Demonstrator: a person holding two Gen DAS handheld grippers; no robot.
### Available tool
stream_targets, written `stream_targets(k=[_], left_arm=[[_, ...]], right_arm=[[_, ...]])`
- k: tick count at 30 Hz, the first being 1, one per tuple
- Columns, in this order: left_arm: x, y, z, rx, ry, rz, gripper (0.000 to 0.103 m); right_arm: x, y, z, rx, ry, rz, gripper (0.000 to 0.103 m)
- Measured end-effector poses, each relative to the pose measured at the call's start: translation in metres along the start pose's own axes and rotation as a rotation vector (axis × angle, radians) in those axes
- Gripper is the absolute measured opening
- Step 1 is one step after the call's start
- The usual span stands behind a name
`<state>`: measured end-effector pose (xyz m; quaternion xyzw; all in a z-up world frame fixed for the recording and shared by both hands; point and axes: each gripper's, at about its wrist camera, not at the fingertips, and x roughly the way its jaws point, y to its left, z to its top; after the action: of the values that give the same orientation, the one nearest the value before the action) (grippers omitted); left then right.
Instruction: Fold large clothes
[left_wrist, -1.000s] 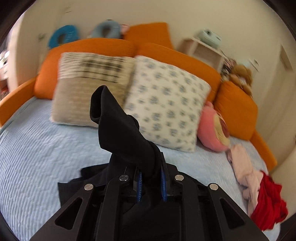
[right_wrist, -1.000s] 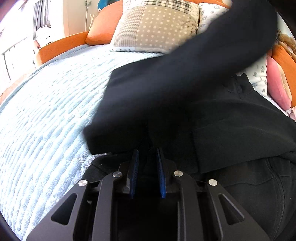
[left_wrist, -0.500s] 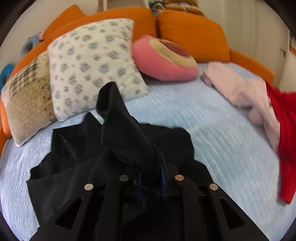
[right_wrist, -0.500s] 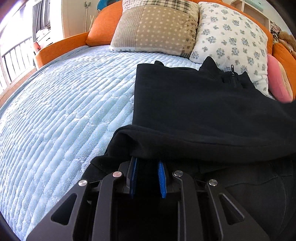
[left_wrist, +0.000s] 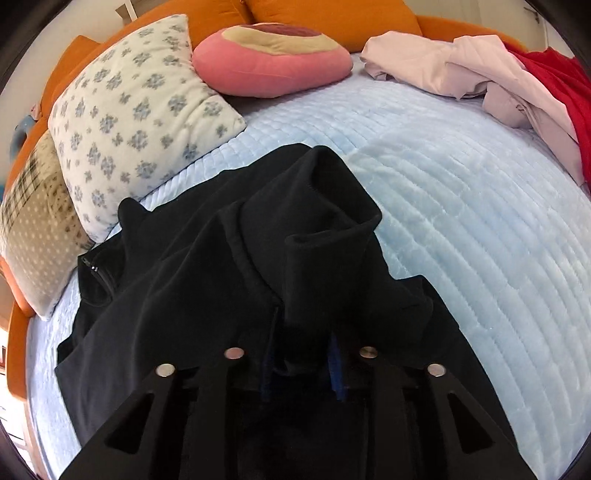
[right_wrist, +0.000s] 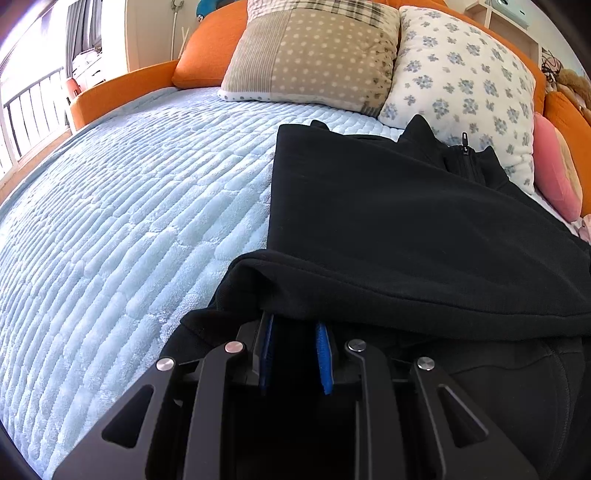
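A black zip-neck fleece top (left_wrist: 192, 266) lies on the light blue bed cover (left_wrist: 461, 206). My left gripper (left_wrist: 303, 363) is shut on a black sleeve cuff (left_wrist: 325, 221), which stands up in a bunch between the blue pads. In the right wrist view the top (right_wrist: 406, 221) lies folded over with a straight left edge and its zipper collar (right_wrist: 463, 155) at the far end. My right gripper (right_wrist: 293, 354) is shut on the top's near hem, with the fingertips hidden under the cloth.
A floral pillow (left_wrist: 136, 110), a patchwork pillow (right_wrist: 310, 55) and a pink round cushion (left_wrist: 269, 59) lean against the orange bed frame (right_wrist: 122, 88). A pink garment (left_wrist: 461, 70) and a red garment (left_wrist: 561, 96) lie at the far right. A window railing is at the left.
My left gripper has swung right and down, bringing the sleeve across onto the body of the top. In the right wrist view the sleeve that hung across has dropped away and the top lies flatter.
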<state>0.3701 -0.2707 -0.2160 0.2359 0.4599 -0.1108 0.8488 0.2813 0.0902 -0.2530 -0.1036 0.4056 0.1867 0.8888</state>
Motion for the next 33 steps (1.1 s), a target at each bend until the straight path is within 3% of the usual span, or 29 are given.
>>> stream_targets(k=[3,5,8,11,13,16,20,22,24,27,29,31,33], left_arm=[[-0.014,0.011,0.003,-0.045,0.003,-0.026,0.068],[-0.030,0.021,0.002,-0.081,-0.022,-0.085,0.079],[-0.058,0.033,0.000,-0.103,-0.032,-0.194,0.084],[-0.088,0.065,-0.006,-0.136,-0.060,-0.269,0.084],[-0.104,0.099,-0.012,-0.164,-0.086,-0.261,0.085],[-0.116,0.182,-0.029,-0.246,-0.112,-0.147,0.090],[-0.093,0.282,-0.061,-0.403,-0.050,-0.073,0.090],[-0.074,0.324,-0.081,-0.498,0.012,-0.134,0.088],[-0.045,0.357,-0.101,-0.572,0.088,-0.281,0.082],[-0.007,0.373,-0.119,-0.586,0.177,-0.343,0.076],[0.022,0.377,-0.127,-0.647,0.264,-0.485,0.068],[0.032,0.383,-0.130,-0.701,0.281,-0.555,0.068],[0.030,0.385,-0.125,-0.713,0.256,-0.559,0.072]], right_arm=[[0.000,0.003,0.000,-0.010,-0.001,-0.015,0.022],[0.000,0.005,0.000,-0.014,0.000,-0.020,0.022],[-0.001,0.007,-0.001,-0.023,-0.001,-0.031,0.022],[-0.001,0.006,0.000,-0.020,0.000,-0.027,0.022],[-0.001,0.004,0.000,-0.017,0.000,-0.022,0.022],[-0.001,0.007,0.000,-0.031,-0.001,-0.039,0.022],[-0.001,0.009,-0.001,-0.042,-0.002,-0.050,0.022],[-0.002,0.011,-0.002,-0.050,-0.003,-0.056,0.022],[-0.002,0.012,-0.002,-0.057,-0.001,-0.058,0.022],[-0.006,0.013,-0.004,-0.084,0.029,-0.049,0.022],[-0.010,0.012,-0.006,-0.087,0.025,-0.046,0.022],[-0.010,0.008,-0.007,-0.063,0.042,-0.027,0.022],[-0.013,0.004,-0.007,-0.048,0.043,-0.007,0.022]])
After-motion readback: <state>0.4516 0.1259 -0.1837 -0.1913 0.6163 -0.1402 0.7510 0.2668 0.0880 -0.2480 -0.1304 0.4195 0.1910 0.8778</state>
